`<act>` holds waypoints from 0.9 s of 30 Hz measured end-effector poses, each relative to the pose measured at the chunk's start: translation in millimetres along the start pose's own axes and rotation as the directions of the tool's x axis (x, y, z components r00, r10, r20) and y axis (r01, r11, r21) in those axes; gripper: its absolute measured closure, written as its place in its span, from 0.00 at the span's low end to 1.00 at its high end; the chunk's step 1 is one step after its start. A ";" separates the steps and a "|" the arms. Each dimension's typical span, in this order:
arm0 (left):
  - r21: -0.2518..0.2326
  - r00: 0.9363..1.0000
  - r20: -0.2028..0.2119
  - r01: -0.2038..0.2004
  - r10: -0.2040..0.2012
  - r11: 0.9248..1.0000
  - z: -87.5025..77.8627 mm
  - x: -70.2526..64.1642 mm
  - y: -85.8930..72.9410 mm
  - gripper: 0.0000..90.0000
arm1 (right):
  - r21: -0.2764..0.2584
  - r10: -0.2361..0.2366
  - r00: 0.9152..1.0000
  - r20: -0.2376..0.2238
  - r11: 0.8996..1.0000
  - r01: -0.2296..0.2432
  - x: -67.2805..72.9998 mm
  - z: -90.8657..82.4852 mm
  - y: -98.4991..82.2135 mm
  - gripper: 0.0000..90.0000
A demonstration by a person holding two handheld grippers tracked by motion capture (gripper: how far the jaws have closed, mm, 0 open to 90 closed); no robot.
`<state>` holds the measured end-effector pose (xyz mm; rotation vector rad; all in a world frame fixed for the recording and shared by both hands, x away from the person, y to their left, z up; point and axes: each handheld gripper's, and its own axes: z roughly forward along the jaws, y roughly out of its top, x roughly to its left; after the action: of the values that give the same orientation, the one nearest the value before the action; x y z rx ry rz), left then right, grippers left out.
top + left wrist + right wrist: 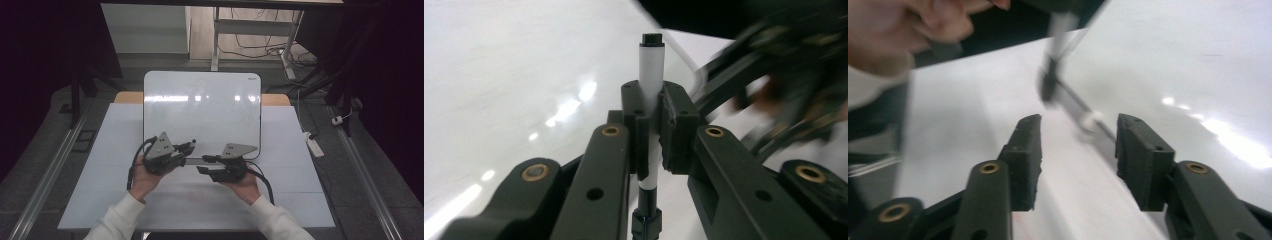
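A marker (651, 60) with a white barrel and black ends stands clamped between the pads of my left gripper (653, 107), which is shut on it. From above, that left gripper (191, 145) hovers over the near edge of a white whiteboard (200, 105), and the marker (188, 145) looks small and dark at its tip. My right gripper (202, 164) faces it from the right, just in front of the board. Its jaws (1078, 145) stand open with nothing between them. Beyond them hangs the blurred marker (1053, 65) under the other hand (908, 25).
The whiteboard lies on a white-topped table (300, 170) whose near edge is by the person's sleeves. A power strip (314, 145) and cables lie on the floor to the right. Another desk's legs (216, 45) stand behind.
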<state>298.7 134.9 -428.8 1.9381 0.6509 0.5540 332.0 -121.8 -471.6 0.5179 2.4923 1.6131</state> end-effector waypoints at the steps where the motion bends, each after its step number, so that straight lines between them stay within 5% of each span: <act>1: 0.010 1.000 -0.025 0.017 -0.017 1.000 -3.2 6.7 -2.0 0.90 | -0.007 -0.007 0.999 0.033 1.000 0.007 -1.2 -7.3 -2.0 0.57; 4: 0.032 0.992 -0.102 0.077 -0.073 0.997 -10.0 26.9 -8.4 0.90 | -0.022 -0.003 0.992 0.125 1.000 0.006 -8.8 -32.7 -12.1 0.54; 10: 0.104 0.964 -0.212 0.186 -0.161 0.977 -10.2 64.6 -20.3 0.90 | 0.001 0.024 0.963 0.267 1.000 -0.025 -25.7 -84.5 -43.2 0.50; 16: 0.196 0.943 -0.294 0.221 -0.158 0.955 1.4 83.0 -25.4 0.90 | -0.005 0.062 0.932 0.358 0.998 -0.065 -33.6 -126.6 -66.0 0.50; 21: 0.236 0.938 -0.305 0.242 -0.165 0.941 18.1 91.4 -29.1 0.90 | -0.005 0.074 0.918 0.390 0.997 -0.079 -36.1 -140.3 -72.7 0.50; 27: 0.251 0.934 -0.333 0.223 -0.132 0.942 32.4 96.8 -23.8 0.90 | 0.008 0.076 0.916 0.394 0.996 -0.086 -38.4 -141.5 -76.7 0.50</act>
<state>386.9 185.5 -454.0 2.0458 1.1537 0.6885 310.6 -285.4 -484.2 0.8655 2.2156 1.3408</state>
